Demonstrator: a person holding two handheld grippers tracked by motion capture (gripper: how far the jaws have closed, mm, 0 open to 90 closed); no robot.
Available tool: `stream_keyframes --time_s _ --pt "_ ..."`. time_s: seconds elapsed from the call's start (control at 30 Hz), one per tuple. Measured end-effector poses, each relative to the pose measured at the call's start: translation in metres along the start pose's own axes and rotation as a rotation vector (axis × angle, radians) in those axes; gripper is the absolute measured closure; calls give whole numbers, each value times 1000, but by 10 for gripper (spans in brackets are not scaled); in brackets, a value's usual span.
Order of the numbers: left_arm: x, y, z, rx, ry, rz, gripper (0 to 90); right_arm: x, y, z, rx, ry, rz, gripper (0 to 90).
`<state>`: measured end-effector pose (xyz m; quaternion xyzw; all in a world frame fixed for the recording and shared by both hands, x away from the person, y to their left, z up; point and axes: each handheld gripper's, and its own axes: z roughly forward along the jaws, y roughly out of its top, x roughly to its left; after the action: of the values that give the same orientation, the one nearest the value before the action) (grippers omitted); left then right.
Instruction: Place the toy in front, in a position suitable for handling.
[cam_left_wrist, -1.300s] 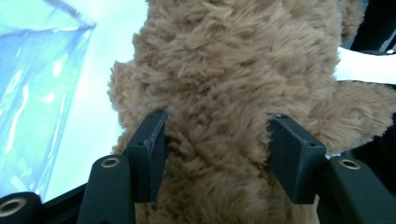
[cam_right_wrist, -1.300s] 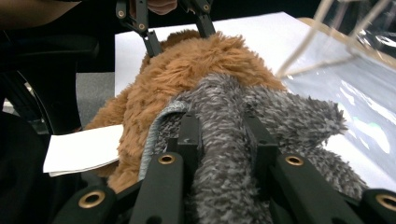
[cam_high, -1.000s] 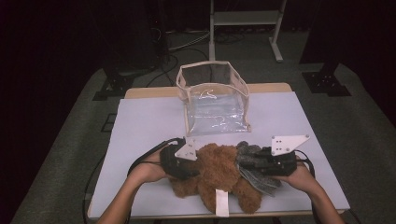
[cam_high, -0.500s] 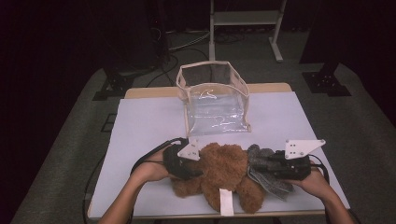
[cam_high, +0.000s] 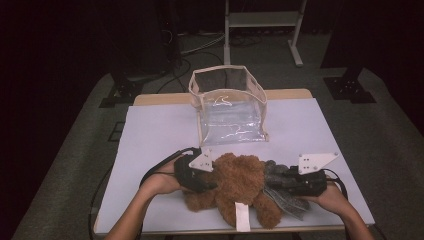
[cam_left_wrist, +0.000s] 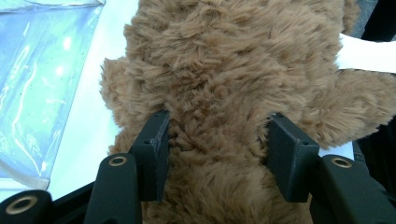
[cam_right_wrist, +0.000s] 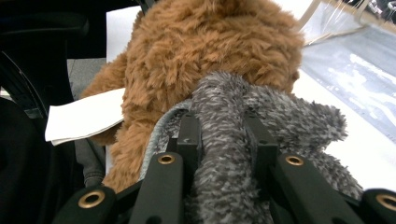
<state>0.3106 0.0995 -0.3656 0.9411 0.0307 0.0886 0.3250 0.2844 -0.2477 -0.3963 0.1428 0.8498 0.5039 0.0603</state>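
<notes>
A brown plush bear (cam_high: 239, 186) is lying near the front edge of the worktop (cam_high: 150, 135), a white label (cam_high: 241, 216) trailing from its underside toward that edge. In the left gripper view its shaggy fur (cam_left_wrist: 233, 93) is bulging between my two black jaws, which are standing wide apart and pressing into the pile on either side, so my left gripper (cam_high: 197, 175) is grasping the bear across its body. From the high view that gripper is sitting against the bear's left flank, my left hand (cam_high: 160, 182) wrapped around its handle.

On the bear's other side a grey plush toy (cam_high: 282, 192) is lying against it, partly tucked under the brown fur. In the right gripper view a thick fold of the grey plush (cam_right_wrist: 224, 140) is running straight up between the jaws, which are drawn close and pinching it, so my right gripper (cam_high: 295, 182) is clenched on the grey toy. My right hand (cam_high: 332, 200) is holding that gripper near the worktop's front right corner.

Beyond the two toys, toward the middle of the worktop, a clear plastic bag (cam_high: 227, 107) with beige trim is standing upright with its mouth open, apart from the bear. The worktop is covered in a pale sheet, a strip of bare wood showing along its far edge.
</notes>
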Motion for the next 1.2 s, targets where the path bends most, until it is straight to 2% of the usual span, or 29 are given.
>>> stream_keyframes --time_s 0.1,0.23,0.37,0.47,0.53,0.63,0.73,0.8,0.9,0.97,1.0,1.1,1.2 --pt "0 -1 0 -8 -1 -2 451 1 12 -7 -32 -15 -33 715" --pt "-1 -4 0 -26 1 -7 450 1 22 -12 -81 -11 -39 714" --pt "-2 -8 0 -57 5 -12 446 1 9 -3 -65 7 -10 714" --pt "-3 -11 2 -90 2 -21 445 2 -2 1 -13 -4 -2 713" --pt "-3 -13 3 -111 1 -33 444 2 0 -3 -27 -8 -2 713" --pt "-3 -15 3 -123 1 -32 444 1 13 -11 -73 -19 -23 713" --pt "-3 -17 3 -137 3 -34 443 0 22 -13 -116 -1 -26 713" --pt "-3 -18 3 -144 3 -36 442 1 18 -7 -105 9 -18 713" --pt "-4 -19 3 -148 5 -36 439 1 2 2 -69 16 15 713" --pt "-5 -18 4 -149 3 -34 436 1 -7 4 -27 11 25 713" --pt "-4 -18 4 -147 3 -32 435 0 -8 2 -31 10 32 713" --pt "-4 -17 5 -147 2 -30 431 0 4 -9 -75 -5 5 712" --pt "-4 -17 5 -151 1 -29 431 -2 19 -17 -154 8 -5 712"
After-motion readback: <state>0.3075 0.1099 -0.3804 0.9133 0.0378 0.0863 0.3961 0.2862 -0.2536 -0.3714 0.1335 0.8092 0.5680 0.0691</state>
